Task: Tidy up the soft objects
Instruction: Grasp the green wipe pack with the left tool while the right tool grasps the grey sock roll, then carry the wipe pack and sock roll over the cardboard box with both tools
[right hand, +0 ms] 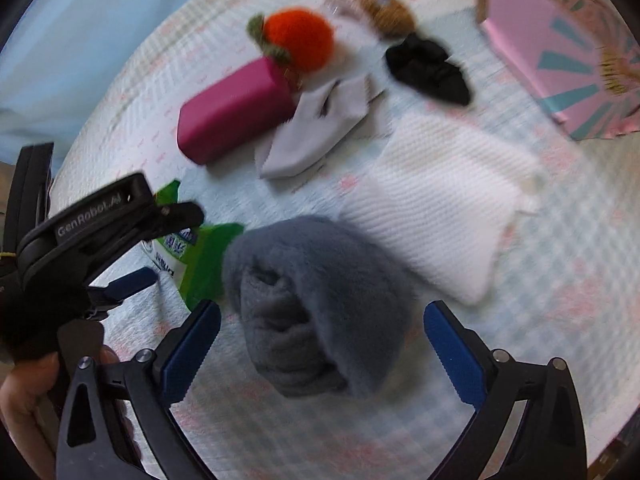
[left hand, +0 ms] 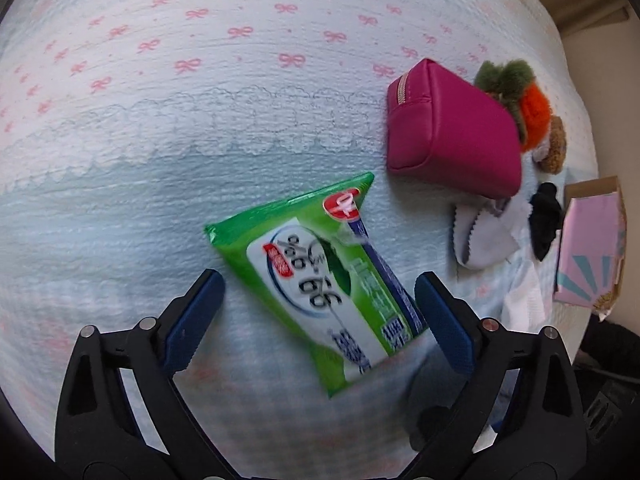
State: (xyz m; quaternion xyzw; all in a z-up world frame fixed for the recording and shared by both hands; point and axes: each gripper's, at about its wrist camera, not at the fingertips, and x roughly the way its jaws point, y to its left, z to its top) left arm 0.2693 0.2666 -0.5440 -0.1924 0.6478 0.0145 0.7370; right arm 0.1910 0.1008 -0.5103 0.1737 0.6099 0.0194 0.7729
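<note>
A green pack of wet wipes lies on the pale blue bedspread between the open blue-padded fingers of my left gripper, which do not touch it. The pack also shows in the right wrist view. A grey fluffy bundle lies between the open fingers of my right gripper. A magenta zip pouch, an orange and green plush, a grey cloth, a black scrunchie and a white knitted cloth lie beyond.
A pink box with teal rays stands at the bed's far right; it also shows in the left wrist view. A brown fuzzy item lies behind the plush. My left gripper's body shows at left in the right wrist view.
</note>
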